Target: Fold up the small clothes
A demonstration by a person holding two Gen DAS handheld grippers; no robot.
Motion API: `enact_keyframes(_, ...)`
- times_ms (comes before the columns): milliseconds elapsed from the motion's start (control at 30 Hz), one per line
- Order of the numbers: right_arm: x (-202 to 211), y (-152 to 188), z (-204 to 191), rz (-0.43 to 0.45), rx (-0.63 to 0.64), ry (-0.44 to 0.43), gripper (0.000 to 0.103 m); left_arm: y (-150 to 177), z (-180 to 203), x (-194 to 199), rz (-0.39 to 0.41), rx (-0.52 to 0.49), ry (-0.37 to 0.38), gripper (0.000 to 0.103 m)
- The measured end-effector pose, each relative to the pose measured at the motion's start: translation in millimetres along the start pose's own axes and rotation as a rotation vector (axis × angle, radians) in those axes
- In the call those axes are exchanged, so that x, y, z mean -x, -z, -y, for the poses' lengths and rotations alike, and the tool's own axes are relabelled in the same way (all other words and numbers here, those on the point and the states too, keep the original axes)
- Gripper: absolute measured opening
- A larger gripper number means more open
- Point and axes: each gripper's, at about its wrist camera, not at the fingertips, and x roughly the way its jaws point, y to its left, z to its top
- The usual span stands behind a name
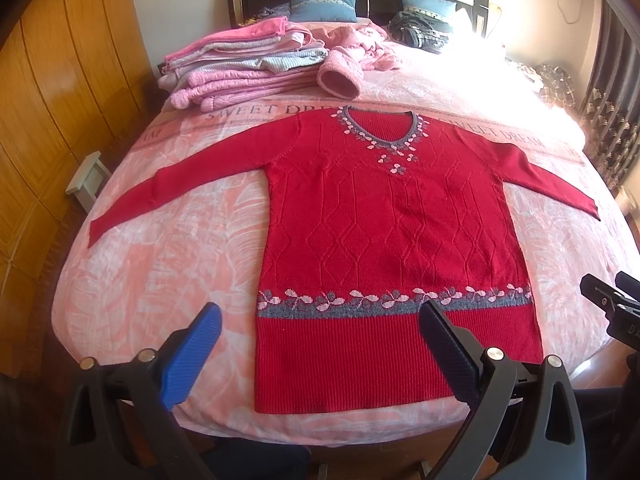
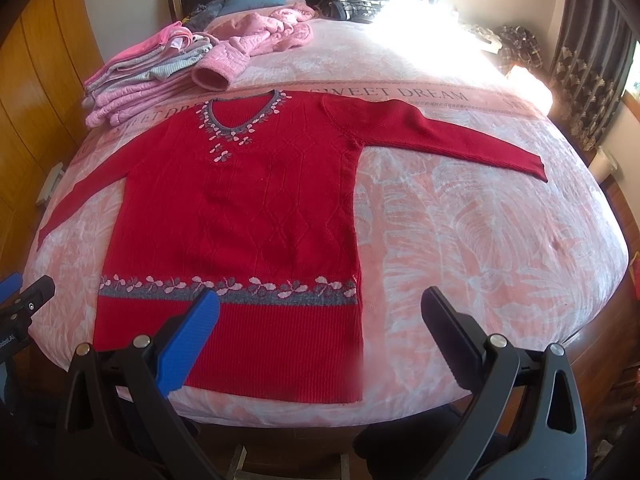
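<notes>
A red knit sweater [image 1: 384,224] [image 2: 240,216] lies flat, front up, on the pink bedspread [image 1: 168,264] [image 2: 480,240], both sleeves spread out sideways and its ribbed hem toward me. A grey band with pink flowers crosses it above the hem. My left gripper [image 1: 320,316] hovers open above the hem's left half, holding nothing. My right gripper [image 2: 320,304] hovers open over the hem's right corner, also with nothing in it. The right gripper's body [image 1: 612,304] shows at the right edge of the left wrist view, and the left gripper's body [image 2: 24,300] at the left edge of the right wrist view.
A stack of folded pink and grey clothes [image 1: 236,68] [image 2: 140,76] sits at the far left of the bed, with a pink quilted jacket [image 1: 352,56] [image 2: 260,40] beside it. Blue pillows [image 1: 322,4] lean on the dark headboard. Wooden wardrobe doors [image 1: 52,92] line the left side.
</notes>
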Motion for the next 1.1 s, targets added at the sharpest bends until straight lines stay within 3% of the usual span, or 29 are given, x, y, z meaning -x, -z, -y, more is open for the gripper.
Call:
enact_keyframes(900, 1, -2, 3, 0.004, -0.008, -0.001, 0.100, -2, 3, 3, 0.018, -0.007, 0.007, 0.099)
enact_keyframes(1100, -7, -22, 28, 0.007, -0.074, 0.012, 0.100, -15, 11, -18, -0.002, -0.007, 0.057, 0.099)
